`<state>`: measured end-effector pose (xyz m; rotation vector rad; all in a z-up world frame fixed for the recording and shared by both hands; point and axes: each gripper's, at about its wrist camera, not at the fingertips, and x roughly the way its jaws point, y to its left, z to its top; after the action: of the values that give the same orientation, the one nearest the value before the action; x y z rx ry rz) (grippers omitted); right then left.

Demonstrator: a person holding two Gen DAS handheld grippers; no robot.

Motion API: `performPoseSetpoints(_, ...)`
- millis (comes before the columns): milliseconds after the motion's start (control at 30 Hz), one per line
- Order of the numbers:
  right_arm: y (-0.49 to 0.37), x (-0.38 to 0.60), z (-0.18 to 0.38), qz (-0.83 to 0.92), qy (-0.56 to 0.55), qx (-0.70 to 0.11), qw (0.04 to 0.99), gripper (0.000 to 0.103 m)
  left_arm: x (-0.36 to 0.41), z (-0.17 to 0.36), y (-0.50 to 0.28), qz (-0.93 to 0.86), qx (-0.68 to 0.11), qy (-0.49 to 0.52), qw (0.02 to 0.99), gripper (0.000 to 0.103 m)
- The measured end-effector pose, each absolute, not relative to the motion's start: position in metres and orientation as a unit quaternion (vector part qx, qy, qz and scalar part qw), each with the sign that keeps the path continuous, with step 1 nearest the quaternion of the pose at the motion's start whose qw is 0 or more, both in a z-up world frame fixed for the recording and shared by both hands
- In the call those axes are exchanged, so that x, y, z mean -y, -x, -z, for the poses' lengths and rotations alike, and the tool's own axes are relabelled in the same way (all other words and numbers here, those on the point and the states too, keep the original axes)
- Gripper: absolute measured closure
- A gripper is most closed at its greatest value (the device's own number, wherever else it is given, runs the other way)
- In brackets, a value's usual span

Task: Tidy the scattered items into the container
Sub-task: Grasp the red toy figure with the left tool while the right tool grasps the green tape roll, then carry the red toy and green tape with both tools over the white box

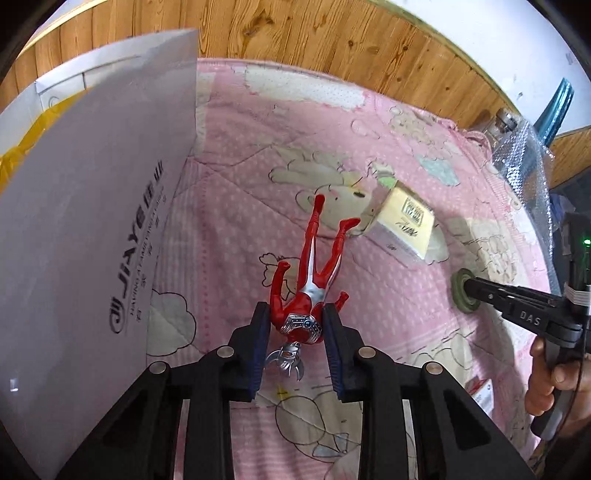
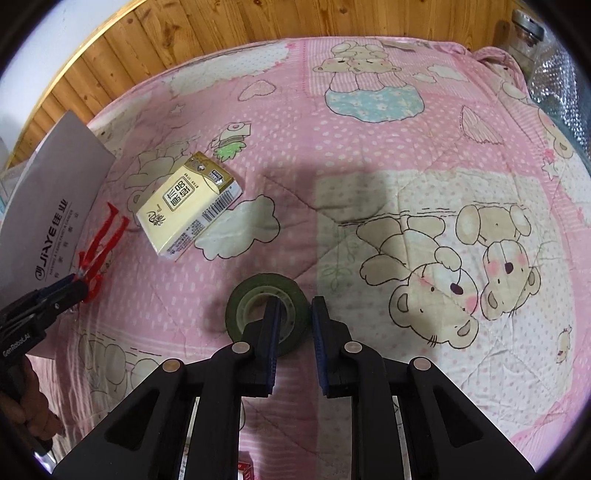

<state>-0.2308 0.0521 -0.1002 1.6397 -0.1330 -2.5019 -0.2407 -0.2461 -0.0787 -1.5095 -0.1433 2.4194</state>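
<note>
A red and silver toy figure (image 1: 312,266) lies feet-away on the pink quilt. My left gripper (image 1: 295,308) is shut on its chest, with the head hanging below the fingers; the right wrist view shows the same gripper (image 2: 79,278) on the figure (image 2: 101,236). A dark green tape roll (image 2: 242,295) lies flat on the quilt. My right gripper (image 2: 295,301) is shut across its right wall, one finger in the hole and one outside; it also shows from the left wrist view (image 1: 469,286). A yellow tissue pack (image 2: 188,210) lies loose between them. A tall white panel printed JIAYE (image 1: 92,203) stands at the left.
The pink teddy-bear quilt (image 2: 406,155) covers the whole surface, backed by a wooden panelled wall (image 1: 314,33). Bubble wrap and a glass jar (image 1: 517,147) crowd the right edge. A small red and white box (image 1: 480,395) lies near the person's hand (image 1: 554,376).
</note>
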Motion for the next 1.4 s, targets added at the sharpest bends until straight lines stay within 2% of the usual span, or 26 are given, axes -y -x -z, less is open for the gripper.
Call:
performPoseSetpoints(167,0.228,-0.055,0.095,0.839,-0.538,0.050,0.070,0.086,0.242,0.083,0.242,-0.838,0.051,0.524,0.144,0.073)
performPoseSetpoints(833,0.206,-0.021,0.050,0.840,-0.520,0.089,0.124,0.086,0.249,0.008,0.205,-0.861,0.073,0.474,0.167,0.073)
performPoseSetpoints(1400,0.189,0.034,0.004,0.849,-0.492,0.073,0.178,0.086,0.275,-0.037,0.176,-0.878,0.090,0.443,0.154,0.073)
